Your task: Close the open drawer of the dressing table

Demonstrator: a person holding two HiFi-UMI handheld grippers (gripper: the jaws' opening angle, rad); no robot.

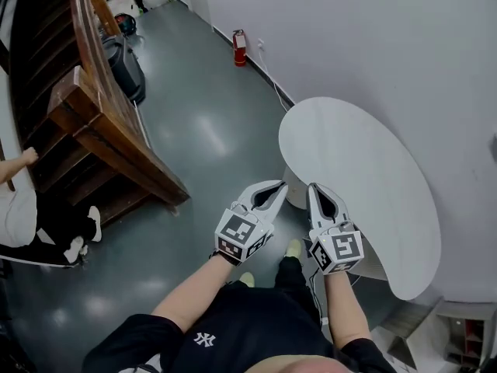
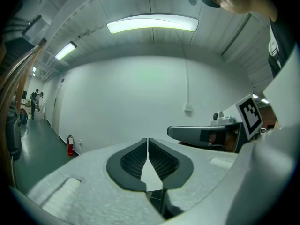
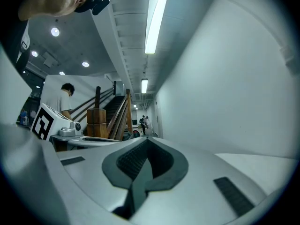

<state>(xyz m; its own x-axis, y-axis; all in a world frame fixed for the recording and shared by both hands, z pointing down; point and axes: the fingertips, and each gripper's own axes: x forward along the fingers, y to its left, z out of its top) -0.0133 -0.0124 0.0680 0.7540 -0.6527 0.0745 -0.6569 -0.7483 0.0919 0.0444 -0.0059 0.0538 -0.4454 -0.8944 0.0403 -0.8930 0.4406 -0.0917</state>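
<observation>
Both my tongs are pressed shut on nothing, left gripper (image 1: 279, 184) and right gripper (image 1: 314, 186) side by side. The dressing table (image 1: 365, 169) sits just beside the right one, and I can't spot its drawer anywhere. The head view shows the whole white top. The left gripper view gets bare wall and a fire extinguisher (image 2: 70, 145), the right gripper view wooden stairs (image 3: 110, 118).
</observation>
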